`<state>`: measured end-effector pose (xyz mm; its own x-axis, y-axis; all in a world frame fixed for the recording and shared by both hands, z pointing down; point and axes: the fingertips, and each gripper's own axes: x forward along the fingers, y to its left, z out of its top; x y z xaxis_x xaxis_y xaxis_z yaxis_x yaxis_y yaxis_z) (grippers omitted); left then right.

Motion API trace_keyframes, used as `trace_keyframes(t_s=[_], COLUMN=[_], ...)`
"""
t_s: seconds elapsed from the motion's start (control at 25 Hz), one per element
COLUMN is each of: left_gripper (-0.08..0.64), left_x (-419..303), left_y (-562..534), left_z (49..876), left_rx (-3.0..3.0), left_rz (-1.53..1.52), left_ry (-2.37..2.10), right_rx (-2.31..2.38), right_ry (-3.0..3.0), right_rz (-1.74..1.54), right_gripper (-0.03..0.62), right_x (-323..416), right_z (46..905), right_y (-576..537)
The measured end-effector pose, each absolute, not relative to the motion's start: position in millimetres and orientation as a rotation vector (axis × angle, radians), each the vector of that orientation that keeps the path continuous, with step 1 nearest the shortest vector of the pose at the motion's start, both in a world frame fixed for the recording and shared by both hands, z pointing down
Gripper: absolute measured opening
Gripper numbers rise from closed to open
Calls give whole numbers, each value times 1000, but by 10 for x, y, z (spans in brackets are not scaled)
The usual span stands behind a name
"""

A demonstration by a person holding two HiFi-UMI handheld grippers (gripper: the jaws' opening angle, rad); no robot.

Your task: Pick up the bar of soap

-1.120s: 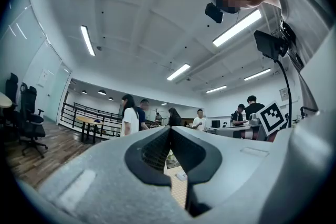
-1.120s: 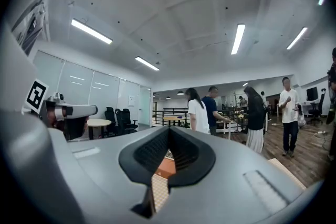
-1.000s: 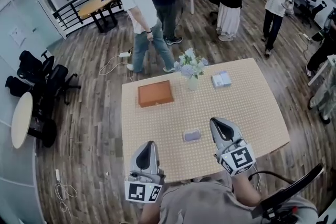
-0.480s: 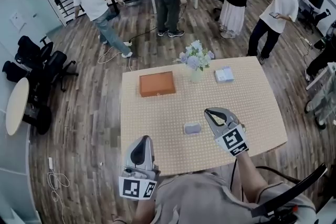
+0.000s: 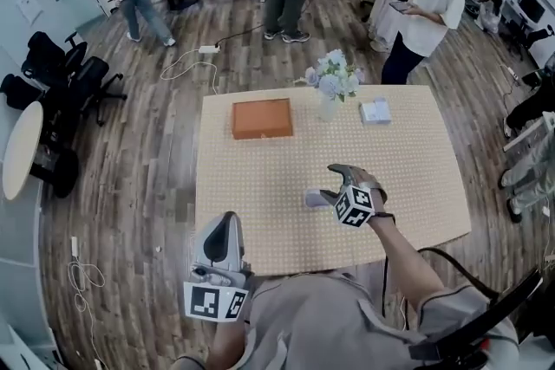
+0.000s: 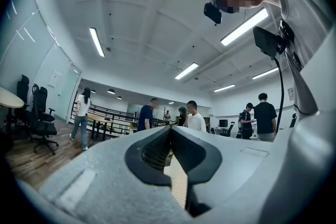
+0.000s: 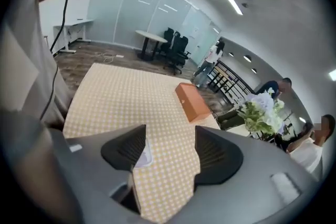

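Observation:
The bar of soap [image 5: 313, 198] is a small pale grey block lying on the yellow dotted tablecloth [image 5: 260, 186], near the table's front middle. My right gripper [image 5: 329, 185] points down at it. Its jaws have just been opening and now stand wide apart. In the right gripper view the soap [image 7: 143, 155] shows as a pale sliver beside the left pad, just inside the gap of the right gripper [image 7: 170, 147], and nothing presses on it. My left gripper [image 5: 222, 240] hovers at the table's near edge, and in its own view the left gripper [image 6: 170, 132] points level, jaws together and empty.
An orange box [image 5: 261, 118] lies at the table's far left. A vase of flowers [image 5: 333, 83] and a small pale packet [image 5: 375, 110] stand at the far side. Several people stand beyond the table. Black chairs [image 5: 61, 74] and floor cables are at the left.
My right gripper has dropped down to the soap, rolled over and opened its jaws. My left gripper has drawn back toward the table's near edge. The people beyond have walked on.

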<state>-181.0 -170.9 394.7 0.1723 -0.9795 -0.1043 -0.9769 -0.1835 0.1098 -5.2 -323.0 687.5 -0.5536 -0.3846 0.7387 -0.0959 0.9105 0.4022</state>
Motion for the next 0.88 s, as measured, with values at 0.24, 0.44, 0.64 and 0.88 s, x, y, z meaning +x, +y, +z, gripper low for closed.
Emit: trace_keyframes(t_s=[0.24, 0.44, 0.64, 0.88], left_gripper=[-6, -6, -6, -6], left_x=[-1902, -1977, -2076, -2140], left_y=[-1682, -1631, -1557, -1494], left_z=[3970, 3981, 3999, 4018], left_rx=[2357, 2327, 2281, 2245], left_rz=[-222, -201, -181, -152], left_ry=[-2023, -2058, -2102, -2142], right_rx=[121, -9, -79, -108], right_ry=[-1958, -1863, -1788, -1808], right_rz=[-504, -537, -503, -457], right_gripper=[314, 308, 294, 250], right_x=[-14, 19, 124, 87], right_z=[7767, 8295, 8704, 8862], right_y=[-3115, -3074, -3020, -2959])
